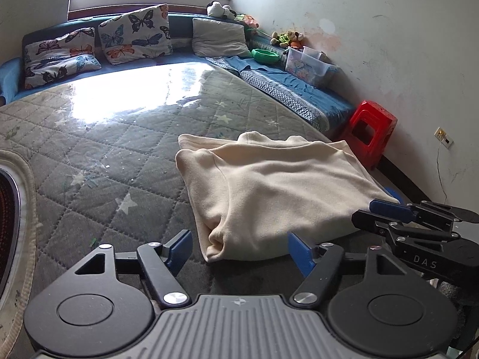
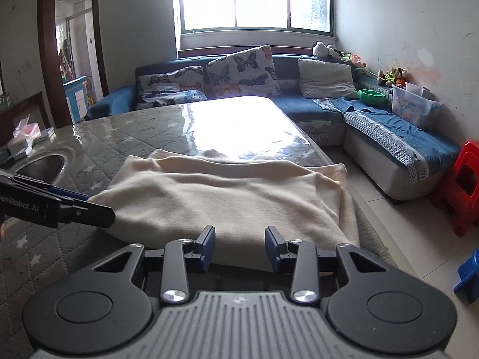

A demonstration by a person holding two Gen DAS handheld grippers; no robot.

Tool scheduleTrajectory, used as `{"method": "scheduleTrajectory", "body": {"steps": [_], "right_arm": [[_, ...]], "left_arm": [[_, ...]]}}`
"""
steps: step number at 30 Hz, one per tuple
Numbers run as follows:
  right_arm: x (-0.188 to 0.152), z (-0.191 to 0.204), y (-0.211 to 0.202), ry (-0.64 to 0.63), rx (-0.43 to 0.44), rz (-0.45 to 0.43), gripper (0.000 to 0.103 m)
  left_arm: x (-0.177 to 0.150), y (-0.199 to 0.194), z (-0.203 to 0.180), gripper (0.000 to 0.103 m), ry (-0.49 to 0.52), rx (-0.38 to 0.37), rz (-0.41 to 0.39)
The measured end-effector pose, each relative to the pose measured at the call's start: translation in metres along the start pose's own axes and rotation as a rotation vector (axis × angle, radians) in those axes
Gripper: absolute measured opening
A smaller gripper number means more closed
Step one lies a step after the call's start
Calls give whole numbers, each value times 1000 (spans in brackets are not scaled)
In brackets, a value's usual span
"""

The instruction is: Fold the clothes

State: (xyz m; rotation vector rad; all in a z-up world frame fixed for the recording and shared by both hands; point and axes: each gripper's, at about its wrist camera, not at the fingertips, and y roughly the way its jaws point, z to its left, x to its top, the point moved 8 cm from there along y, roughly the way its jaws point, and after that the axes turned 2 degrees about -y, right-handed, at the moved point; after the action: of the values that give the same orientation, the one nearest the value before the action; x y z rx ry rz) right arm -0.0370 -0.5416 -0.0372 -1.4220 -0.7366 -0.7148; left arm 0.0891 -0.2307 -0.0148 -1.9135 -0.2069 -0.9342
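A cream garment (image 1: 266, 191) lies folded into a rough rectangle on the quilted table (image 1: 98, 161). My left gripper (image 1: 239, 251) is open just short of the garment's near left corner, blue fingers spread, nothing between them. The right gripper (image 1: 386, 209) shows from the side at the garment's near right edge. In the right wrist view the cream garment (image 2: 227, 197) fills the middle, and my right gripper (image 2: 239, 245) is open at its near edge, holding nothing. The left gripper (image 2: 77, 203) enters from the left by the garment's left corner.
A round metal basin (image 2: 45, 164) is set into the table at the left. A blue sofa (image 2: 374, 128) with butterfly pillows (image 2: 242, 71) wraps behind and to the right. A red stool (image 2: 464, 185) and a blue stool (image 2: 470, 272) stand on the floor at the right.
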Motion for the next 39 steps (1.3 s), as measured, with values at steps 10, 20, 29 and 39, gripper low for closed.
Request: {"method": "scheduleTrajectory", "body": {"steps": [10,20,29,39], "right_arm": [[-7,18,-15,-14,5,-23,41],[-17,25,-20,-5,-4,-26,47],[-20,29,-24,-3,3,-35,49],[-21,36,-27,-13,18,-46,51]], "left_arm": [[-8,-10,-3,89,40,19,-15],[-19,-20,-1,98,56,45,-31],[-27,-30,7,103,28,52,-46],[-33,-36,13,103,21,70,-46]]}}
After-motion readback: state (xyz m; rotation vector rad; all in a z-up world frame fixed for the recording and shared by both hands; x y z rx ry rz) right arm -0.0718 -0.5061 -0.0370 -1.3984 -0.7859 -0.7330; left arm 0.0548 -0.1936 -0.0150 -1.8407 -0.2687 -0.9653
